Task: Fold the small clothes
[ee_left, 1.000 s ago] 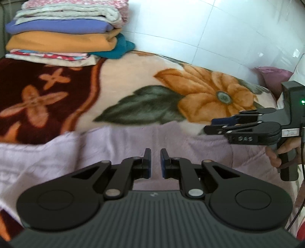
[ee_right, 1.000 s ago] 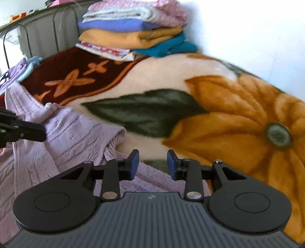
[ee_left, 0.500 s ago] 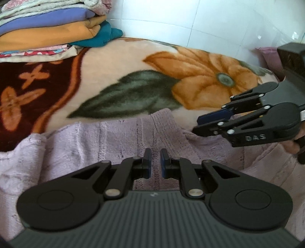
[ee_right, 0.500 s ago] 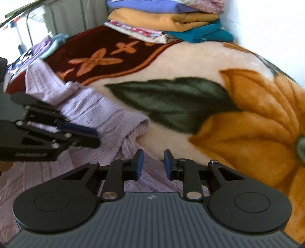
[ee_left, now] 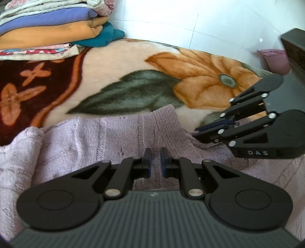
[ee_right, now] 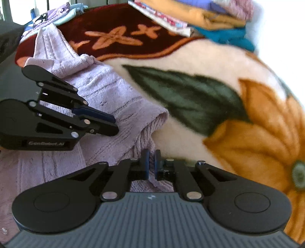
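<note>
- Lilac knit sweater [ee_left: 106, 137]: spread on the flower-print blanket [ee_left: 133, 63] covering the bed.
- Left gripper [ee_left: 156, 160]: jaws nearly closed, pinching a ridge of the knit.
- Right gripper [ee_right: 150, 162]: jaws have just been closing; now clamped on the sweater's edge.
- Stack of folded clothes [ee_left: 53, 28]: far end of bed.

left wrist: close, angled down | right wrist: same | shared: lilac knit [ee_left: 118, 137], floral blanket [ee_right: 190, 99]

Clothes stack [ee_left: 53, 28] cut off top-left; blurred in right view [ee_right: 200, 17]; sweater [ee_left: 85, 137] runs under tongs' body, off the bottom.
</note>
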Demonstrator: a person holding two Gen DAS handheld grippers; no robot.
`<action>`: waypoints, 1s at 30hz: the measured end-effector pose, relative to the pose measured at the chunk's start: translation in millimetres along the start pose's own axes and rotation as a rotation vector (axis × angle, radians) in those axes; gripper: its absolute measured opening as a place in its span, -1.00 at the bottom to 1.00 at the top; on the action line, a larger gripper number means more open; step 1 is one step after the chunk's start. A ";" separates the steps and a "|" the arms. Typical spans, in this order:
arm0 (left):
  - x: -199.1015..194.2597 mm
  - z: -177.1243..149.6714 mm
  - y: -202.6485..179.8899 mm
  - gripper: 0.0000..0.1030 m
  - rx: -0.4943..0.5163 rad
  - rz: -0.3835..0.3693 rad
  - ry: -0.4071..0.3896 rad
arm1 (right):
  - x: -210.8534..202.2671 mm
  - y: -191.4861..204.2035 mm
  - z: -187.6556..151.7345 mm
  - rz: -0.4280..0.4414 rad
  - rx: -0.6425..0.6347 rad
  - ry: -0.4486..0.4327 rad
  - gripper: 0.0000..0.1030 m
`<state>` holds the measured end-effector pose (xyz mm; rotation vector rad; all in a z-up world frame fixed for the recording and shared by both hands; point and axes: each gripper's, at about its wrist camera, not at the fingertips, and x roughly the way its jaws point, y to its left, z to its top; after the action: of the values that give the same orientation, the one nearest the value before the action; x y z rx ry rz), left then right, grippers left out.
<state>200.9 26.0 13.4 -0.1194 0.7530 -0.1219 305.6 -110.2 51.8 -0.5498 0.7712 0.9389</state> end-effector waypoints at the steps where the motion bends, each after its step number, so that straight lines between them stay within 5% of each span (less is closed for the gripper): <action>1: -0.2 -0.4 -0.2 -0.74 -0.001 0.002 -0.003 | -5.2 1.2 -1.7 -0.034 0.009 -0.032 -0.90; 12: 0.6 1.8 -9.8 -0.75 0.031 0.032 -0.038 | 1.2 8.4 -14.1 -0.272 0.106 -0.076 -0.83; 19: 1.4 6.4 -9.7 -0.75 0.012 0.003 -0.073 | -50.2 -11.8 -41.0 -0.210 0.447 -0.298 -0.36; 22: 4.5 8.2 -13.4 -0.71 0.011 0.005 -0.081 | -46.6 -16.3 -52.6 -0.139 0.546 -0.256 -0.36; 25: 19.5 9.9 -19.7 -0.72 0.047 0.056 -0.037 | -16.5 -14.7 -61.4 -0.197 0.584 -0.126 -0.35; 30: 10.9 12.1 -21.1 -0.71 0.065 0.074 -0.028 | -40.1 -11.9 -70.2 -0.213 0.712 -0.236 -0.25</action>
<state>215.7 4.3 18.0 -0.0313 0.7236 -0.0742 277.4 -186.1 41.1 0.1028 0.7547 0.4681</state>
